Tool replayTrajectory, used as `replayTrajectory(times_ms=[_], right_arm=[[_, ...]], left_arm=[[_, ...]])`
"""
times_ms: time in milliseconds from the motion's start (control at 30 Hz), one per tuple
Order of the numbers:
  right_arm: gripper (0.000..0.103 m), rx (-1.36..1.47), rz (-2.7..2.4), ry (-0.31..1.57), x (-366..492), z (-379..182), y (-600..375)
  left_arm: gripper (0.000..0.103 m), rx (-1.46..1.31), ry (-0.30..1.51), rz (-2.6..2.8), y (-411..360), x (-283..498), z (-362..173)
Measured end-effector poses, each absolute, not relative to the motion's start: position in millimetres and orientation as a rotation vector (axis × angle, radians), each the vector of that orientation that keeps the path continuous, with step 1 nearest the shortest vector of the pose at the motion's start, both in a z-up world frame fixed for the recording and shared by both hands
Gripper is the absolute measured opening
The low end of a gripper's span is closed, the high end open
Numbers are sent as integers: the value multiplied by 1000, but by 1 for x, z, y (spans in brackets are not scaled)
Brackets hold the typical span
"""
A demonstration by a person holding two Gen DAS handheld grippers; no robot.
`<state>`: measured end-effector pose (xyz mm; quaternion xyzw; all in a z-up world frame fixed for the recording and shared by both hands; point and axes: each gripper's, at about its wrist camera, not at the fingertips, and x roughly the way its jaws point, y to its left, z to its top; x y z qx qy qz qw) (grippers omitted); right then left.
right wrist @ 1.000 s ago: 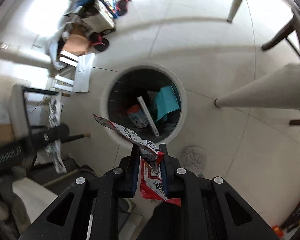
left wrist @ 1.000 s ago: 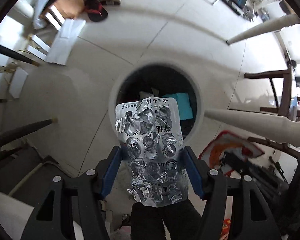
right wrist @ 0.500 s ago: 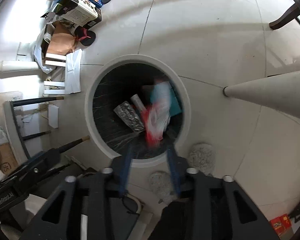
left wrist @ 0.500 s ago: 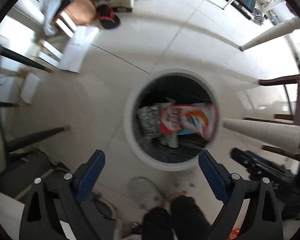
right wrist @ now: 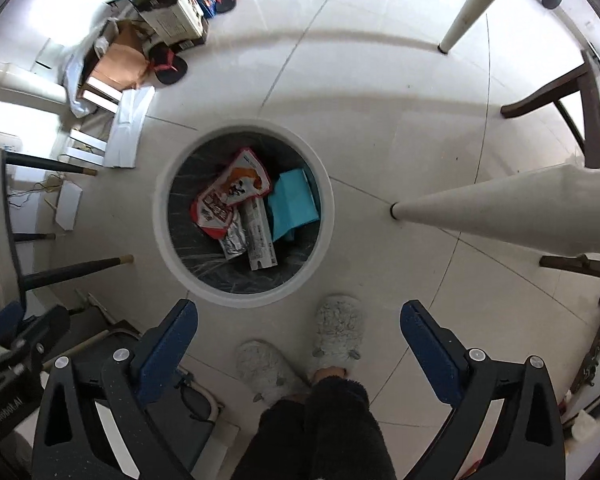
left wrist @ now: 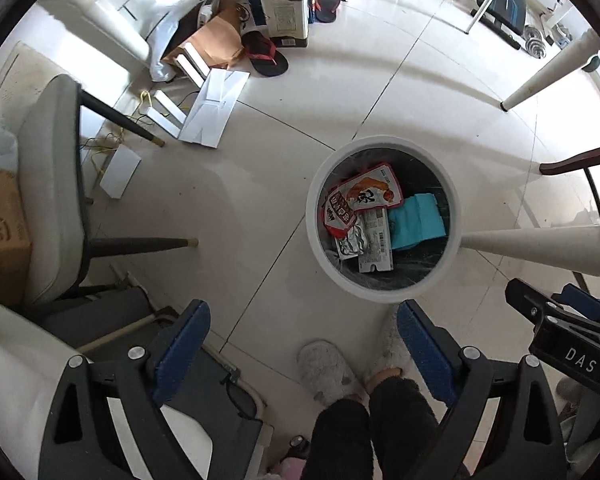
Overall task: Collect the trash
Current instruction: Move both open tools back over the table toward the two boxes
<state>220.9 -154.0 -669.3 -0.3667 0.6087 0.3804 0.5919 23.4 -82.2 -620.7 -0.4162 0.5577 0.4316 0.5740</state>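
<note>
Floor tiles around the white-rimmed bin [right wrist: 244, 298] are mostly bare, boxed in by chair legs and two slippers [right wrist: 338, 330] near its rim. Both tools hang empty: left tool [left wrist: 304, 354] wide open, right tool [right wrist: 298, 338] opening. Inside the bin: one red snack wrapper [right wrist: 230, 194], one foil blister pack [right wrist: 234, 240], one teal sheet [right wrist: 292, 204].

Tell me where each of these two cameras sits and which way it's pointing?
Left wrist view: sits on the left gripper, looking straight down at the floor and the white bin; its two blue-padded fingers, spread with nothing between, plus slippers and dark trouser legs show.
Right wrist view: sits on the right gripper, also facing down; its jaws are opening, empty, above the person's slippers.
Shared: the bin with the red snack wrapper, teal paper, and the slippers.
</note>
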Motion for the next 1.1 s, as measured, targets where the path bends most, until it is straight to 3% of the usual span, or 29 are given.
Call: replayTrajectory(times_ms=[500,1100], right_arm=[[102,-815,926,1377,201,-530,-182],[103,-724,1068,1349,186,-325,-198]], left_arm=[[95,-967,1282,1034,-109,6,-512],[95,-867,1135,1048,-123,-1,-327]])
